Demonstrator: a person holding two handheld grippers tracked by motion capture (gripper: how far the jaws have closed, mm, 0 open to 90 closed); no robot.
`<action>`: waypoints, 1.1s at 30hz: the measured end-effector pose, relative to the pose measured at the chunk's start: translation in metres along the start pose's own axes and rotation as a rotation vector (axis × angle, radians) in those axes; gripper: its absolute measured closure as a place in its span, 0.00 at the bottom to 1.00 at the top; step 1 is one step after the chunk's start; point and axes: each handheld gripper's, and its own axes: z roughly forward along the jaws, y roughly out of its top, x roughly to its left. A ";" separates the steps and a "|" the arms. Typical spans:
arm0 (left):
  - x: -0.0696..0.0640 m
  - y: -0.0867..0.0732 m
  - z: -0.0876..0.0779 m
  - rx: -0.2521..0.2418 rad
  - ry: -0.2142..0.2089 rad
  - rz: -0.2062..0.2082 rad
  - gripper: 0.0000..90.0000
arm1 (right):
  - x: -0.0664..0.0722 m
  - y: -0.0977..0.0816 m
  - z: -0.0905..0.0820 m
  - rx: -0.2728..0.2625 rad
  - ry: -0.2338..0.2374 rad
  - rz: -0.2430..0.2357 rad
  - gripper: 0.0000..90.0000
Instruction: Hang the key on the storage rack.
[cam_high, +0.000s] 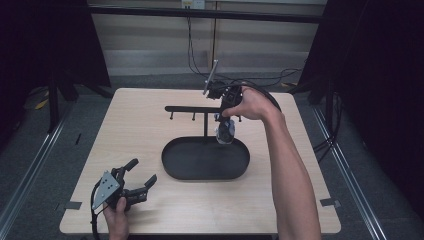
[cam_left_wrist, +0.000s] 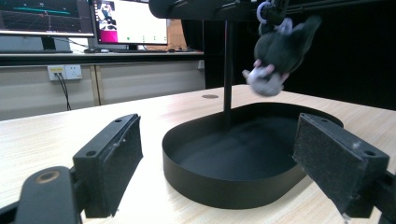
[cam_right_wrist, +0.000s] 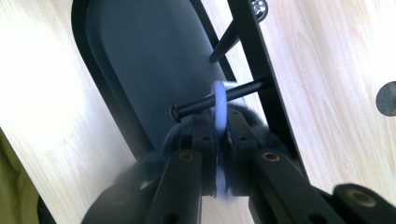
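Right gripper view: a pale ring (cam_right_wrist: 219, 105), long axis twelve-to-six, is clamped by the right gripper (cam_right_wrist: 218, 135); the left gripper (cam_left_wrist: 224, 158) is held wide.

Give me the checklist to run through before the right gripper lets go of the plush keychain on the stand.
1. Ring over the peg: ok, the pale ring sits around the black peg in the right gripper view.
2. Right gripper grip: ok, jaws shut on the ring.
3. Ring well in from the peg's knobbed tip: ok, but not far from the knob.
4. Plush toy free to hang: ok, it dangles above the tray, touching nothing below.
5. Left gripper out of the way: ok, open, resting on the table beside the tray.
6. Stand steady: cannot tell.
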 end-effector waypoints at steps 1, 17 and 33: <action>0.000 0.000 0.000 0.000 0.000 0.000 0.17 | 0.001 0.000 0.000 0.000 -0.003 -0.001 0.95; 0.000 0.000 0.000 0.000 -0.001 -0.004 0.17 | 0.007 -0.014 -0.006 -0.025 -0.002 0.023 0.89; 0.000 0.000 -0.001 0.009 -0.004 0.005 0.17 | 0.023 -0.031 -0.010 -0.107 0.014 0.038 0.65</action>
